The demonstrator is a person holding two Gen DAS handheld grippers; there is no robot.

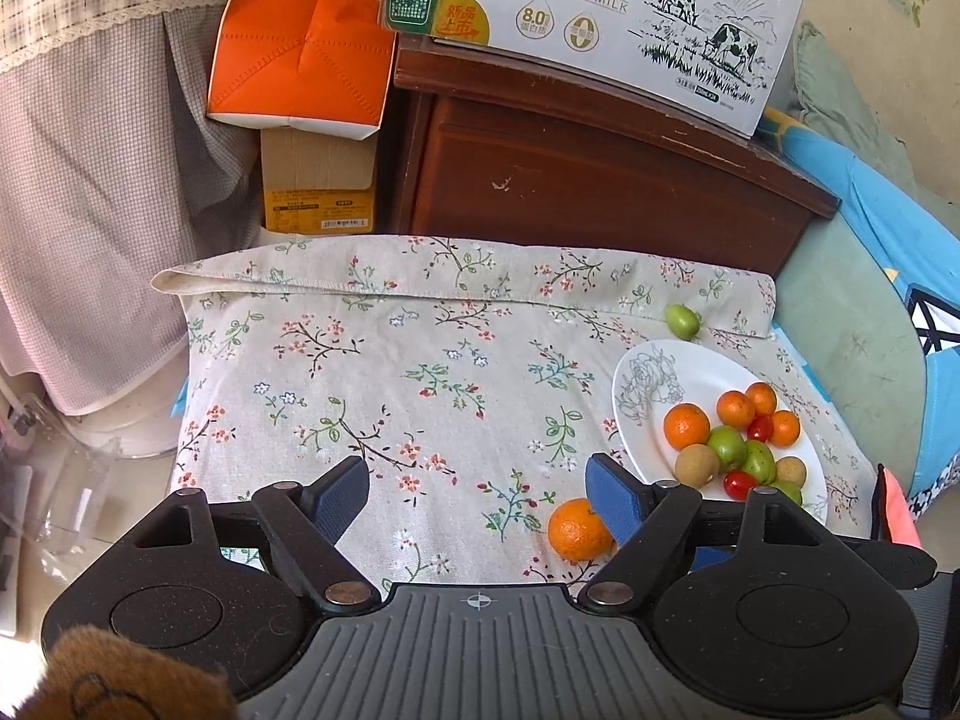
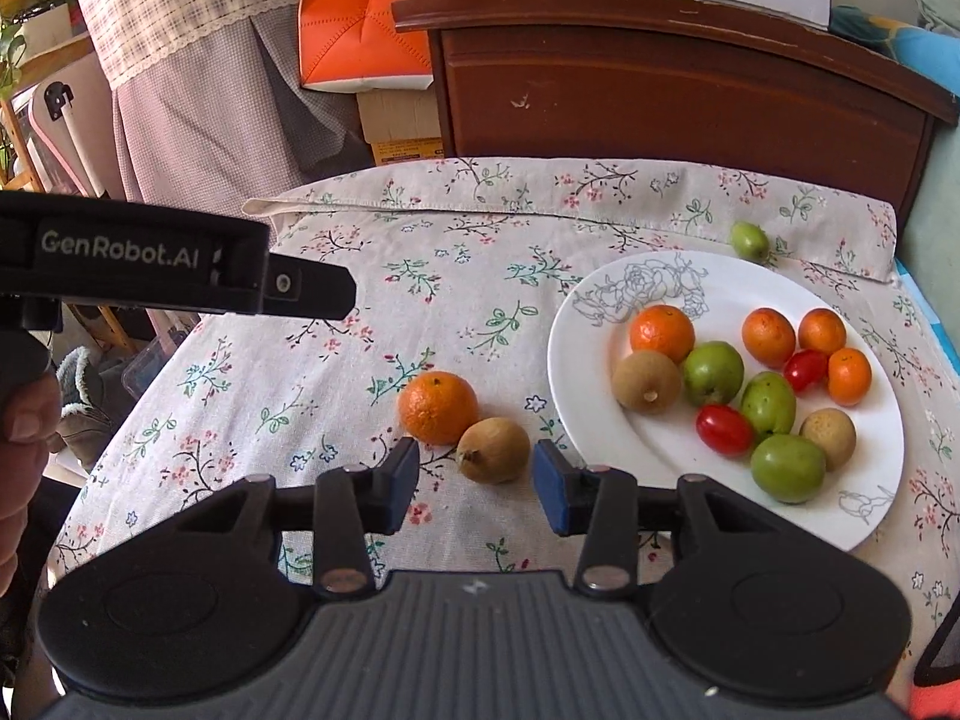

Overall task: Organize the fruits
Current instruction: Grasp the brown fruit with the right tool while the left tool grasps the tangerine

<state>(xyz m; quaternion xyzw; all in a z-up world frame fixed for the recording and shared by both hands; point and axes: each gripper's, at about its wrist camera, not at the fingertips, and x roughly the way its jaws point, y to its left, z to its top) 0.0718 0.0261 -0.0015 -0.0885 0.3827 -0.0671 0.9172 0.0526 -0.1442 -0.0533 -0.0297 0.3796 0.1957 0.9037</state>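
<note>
A white plate [image 1: 636,372] [image 2: 600,276] on the floral cloth holds several small oranges, green fruits, cherry tomatoes and brown fruits. Behind it lies a loose green fruit [image 1: 683,321] [image 2: 750,242]. A loose orange [image 1: 579,528] [image 2: 438,408] sits left of the plate, touching a brown fruit [image 2: 493,450]. My right gripper [image 2: 477,483] is open, with the brown fruit just ahead of the gap between its blue pads and untouched. My left gripper [image 1: 477,495] is wide open over bare cloth; the orange lies beside its right finger [image 1: 612,498], which hides the brown fruit.
A dark wooden cabinet [image 1: 600,192] with a milk carton [image 1: 600,12] on top stands behind the table. An orange box [image 1: 300,42] and a curtain [image 1: 90,210] are at back left. Blue bedding [image 1: 870,228] lies to the right. A hand [image 2: 24,420] holds the left tool's body [image 2: 150,258].
</note>
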